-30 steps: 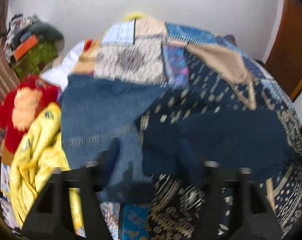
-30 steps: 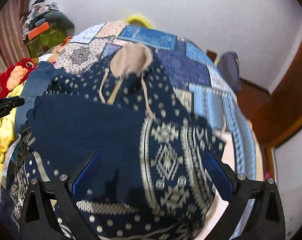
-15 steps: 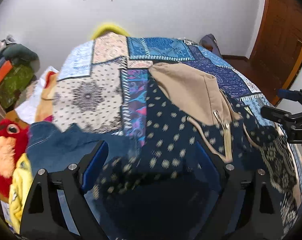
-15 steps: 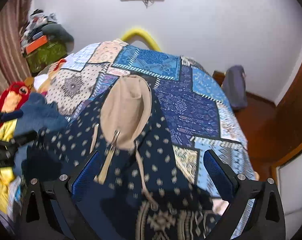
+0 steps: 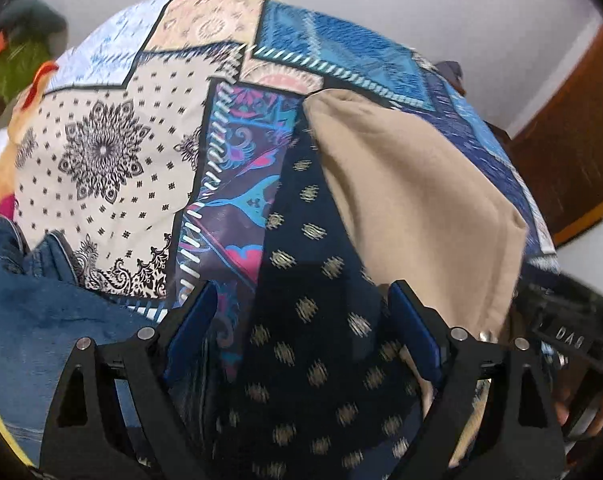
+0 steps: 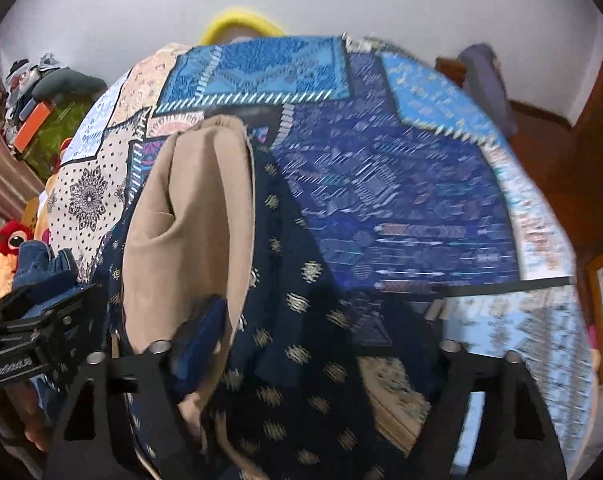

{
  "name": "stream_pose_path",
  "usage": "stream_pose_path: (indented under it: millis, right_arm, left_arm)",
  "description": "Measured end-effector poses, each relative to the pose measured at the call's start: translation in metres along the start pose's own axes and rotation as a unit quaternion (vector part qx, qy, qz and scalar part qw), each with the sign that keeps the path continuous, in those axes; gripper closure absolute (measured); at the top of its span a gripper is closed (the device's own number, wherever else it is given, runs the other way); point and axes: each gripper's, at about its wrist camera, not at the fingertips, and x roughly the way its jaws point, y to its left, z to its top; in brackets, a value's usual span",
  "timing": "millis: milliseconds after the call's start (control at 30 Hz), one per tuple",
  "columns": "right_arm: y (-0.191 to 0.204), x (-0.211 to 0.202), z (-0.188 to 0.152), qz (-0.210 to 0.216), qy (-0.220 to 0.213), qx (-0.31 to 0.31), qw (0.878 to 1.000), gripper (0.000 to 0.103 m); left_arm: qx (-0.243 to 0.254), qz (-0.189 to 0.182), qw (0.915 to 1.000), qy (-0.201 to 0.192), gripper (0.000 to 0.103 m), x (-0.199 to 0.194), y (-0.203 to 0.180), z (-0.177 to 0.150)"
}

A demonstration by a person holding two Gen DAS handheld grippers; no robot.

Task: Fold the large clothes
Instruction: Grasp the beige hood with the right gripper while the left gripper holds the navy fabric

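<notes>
We see a bed covered by a patchwork bedspread (image 6: 401, 200) of blue, cream and purple printed panels. On it lies a navy hooded garment with gold motifs and a tan hood (image 5: 313, 340), beside crumpled blue denim (image 5: 41, 320).

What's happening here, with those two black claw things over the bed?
A person is folding laundry with a handheld gripper in each hand. A navy patterned hoodie with a tan hood lies spread on the patchwork bedspread. The left gripper hangs open over the navy shoulder beside the hood. The right gripper is over the other shoulder, its jaws closing with the hoodie's fabric between them. Blue jeans and a red plush toy lie off to the side.
</notes>
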Motion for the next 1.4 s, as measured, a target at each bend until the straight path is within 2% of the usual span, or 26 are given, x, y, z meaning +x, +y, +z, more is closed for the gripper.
stream_pose_path:
  millis: [33, 100, 133, 167, 200, 233, 300, 400, 500, 667, 867, 933, 1167, 1333, 1400]
  right_arm:
    - [0.0, 0.006, 0.0, 0.005, 0.005, 0.003, 1.0, 0.043]
    - [0.0, 0.013, -0.001, 0.022, -0.004, 0.008, 1.0, 0.053]
    - [0.001, 0.012, -0.002, 0.029, -0.012, 0.006, 1.0, 0.059]
    - [0.001, 0.01, -0.003, 0.035, -0.016, 0.004, 0.999, 0.072]
    - [0.001, 0.009, -0.003, 0.036, -0.019, 0.004, 0.999, 0.08]
    - [0.003, 0.006, -0.005, 0.032, -0.025, 0.003, 0.999, 0.083]
    - [0.011, -0.001, -0.008, 0.02, -0.036, -0.015, 0.999, 0.092]
    - [0.02, -0.023, -0.012, 0.014, -0.057, -0.042, 0.997, 0.094]
    - [0.026, -0.053, -0.02, 0.033, -0.071, -0.057, 0.995, 0.094]
    - [0.037, -0.115, -0.053, 0.05, -0.101, -0.089, 0.99, 0.094]
    - [0.044, -0.183, -0.122, 0.072, -0.126, -0.101, 0.984, 0.094]
    - [0.043, -0.196, -0.147, 0.086, -0.121, -0.095, 0.984, 0.094]
    - [0.045, -0.212, -0.216, 0.085, -0.107, -0.092, 0.986, 0.094]
    - [0.037, -0.198, -0.243, 0.054, -0.092, -0.088, 0.99, 0.094]
    - [0.032, -0.185, -0.25, 0.028, -0.082, -0.097, 0.991, 0.094]
  left_arm:
    - [-0.006, 0.001, 1.0, 0.002, 0.018, 0.005, 0.002, 0.0]
    - [-0.015, -0.008, 0.9999, 0.005, 0.033, 0.013, 0.004, 0.0]
    - [-0.019, -0.022, 0.9996, 0.003, 0.05, 0.014, 0.005, 0.0]
    - [-0.024, -0.037, 0.999, -0.004, 0.066, 0.012, 0.004, -0.001]
    - [-0.025, -0.044, 0.9987, -0.005, 0.076, 0.011, 0.003, -0.001]
    - [-0.021, -0.052, 0.9984, -0.006, 0.093, 0.008, 0.0, 0.0]
    - [0.002, -0.034, 0.9991, -0.025, 0.093, -0.007, -0.01, -0.003]
    - [0.057, -0.009, 0.9966, -0.058, 0.093, -0.04, -0.026, -0.011]
    - [0.103, 0.0, 0.991, -0.085, 0.093, -0.081, -0.035, -0.027]
    - [0.143, -0.01, 0.984, -0.106, 0.093, -0.145, -0.039, -0.065]
    - [0.157, -0.026, 0.9823, -0.099, 0.093, -0.189, -0.033, -0.119]
    - [0.163, -0.024, 0.9817, -0.095, 0.093, -0.195, -0.031, -0.136]
    - [0.182, -0.007, 0.9803, -0.076, 0.093, -0.198, -0.024, -0.207]
    - [0.168, 0.008, 0.9845, -0.049, 0.093, -0.169, -0.008, -0.234]
    - [0.159, 0.01, 0.9865, -0.039, 0.092, -0.156, -0.003, -0.24]
